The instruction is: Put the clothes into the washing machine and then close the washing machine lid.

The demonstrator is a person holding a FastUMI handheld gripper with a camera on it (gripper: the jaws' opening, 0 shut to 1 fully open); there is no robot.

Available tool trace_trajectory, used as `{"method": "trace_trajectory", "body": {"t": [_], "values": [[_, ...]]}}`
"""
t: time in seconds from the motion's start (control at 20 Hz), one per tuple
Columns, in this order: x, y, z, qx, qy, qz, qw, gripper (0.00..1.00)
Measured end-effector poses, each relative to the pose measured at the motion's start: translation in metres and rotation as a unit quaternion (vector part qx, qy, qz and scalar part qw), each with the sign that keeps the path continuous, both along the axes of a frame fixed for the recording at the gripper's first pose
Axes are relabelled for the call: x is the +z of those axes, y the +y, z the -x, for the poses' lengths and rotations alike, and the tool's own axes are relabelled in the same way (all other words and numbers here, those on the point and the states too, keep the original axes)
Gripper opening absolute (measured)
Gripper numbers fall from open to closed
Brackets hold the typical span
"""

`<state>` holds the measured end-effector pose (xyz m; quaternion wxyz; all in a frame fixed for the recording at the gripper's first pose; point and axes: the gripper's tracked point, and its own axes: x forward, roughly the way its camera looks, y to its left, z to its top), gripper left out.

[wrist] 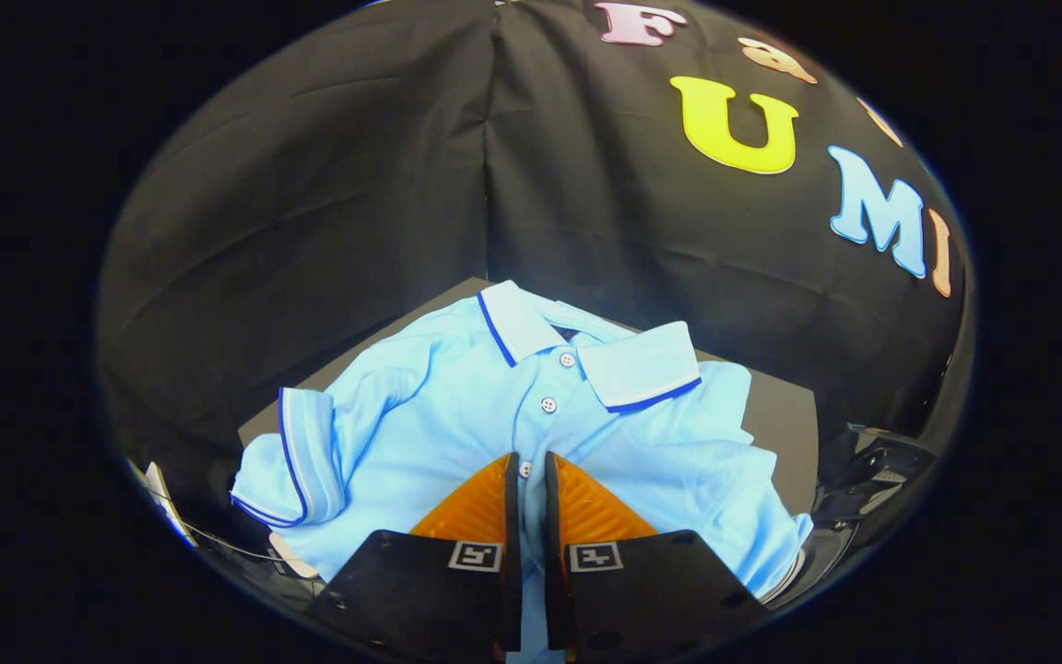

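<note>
Claw view: the claw [531, 458] sat low over a light blue short-sleeved polo shirt [457, 415], fingers drawn almost together with only a thin slit between them. A strip of the shirt's fabric showed through that slit, right at the button placket, so the fingers looked pinched on the cloth there; grip read as closed on the shirt, both inner faces against the fabric as far as the view allowed. The shirt lay spread front-up on a dark flat surface [784, 415], collar end pointing away from the fingers toward the black cloth booth wall [328, 184]. Its white collar with dark blue edging [642, 364] was folded open just beyond the fingertips, and two small pale buttons [548, 404] ran down the placket between collar and claw. One sleeve, with a dark blue and white striped cuff [296, 456], was bunched up off to the side of the fingers, near the surface's edge. The opposite side of the shirt draped toward the other edge of the surface, hem trim just visible. Beside that edge sat some dark glossy hardware [872, 480], too distorted to identify. A pale thin object [162, 498] showed past the cuff side, unclear what.
</note>
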<state>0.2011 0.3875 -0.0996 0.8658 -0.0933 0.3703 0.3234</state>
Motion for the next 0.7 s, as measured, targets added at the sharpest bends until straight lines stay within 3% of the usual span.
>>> {"method": "trace_trajectory", "body": {"t": [0.05, 0.7], "values": [[-0.004, 0.003, -0.001, 0.003, -0.003, -0.001, 1.000, 0.02], [0.054, -0.015, 0.000, -0.011, -0.031, -0.116, 0.993, 0.01]]}}
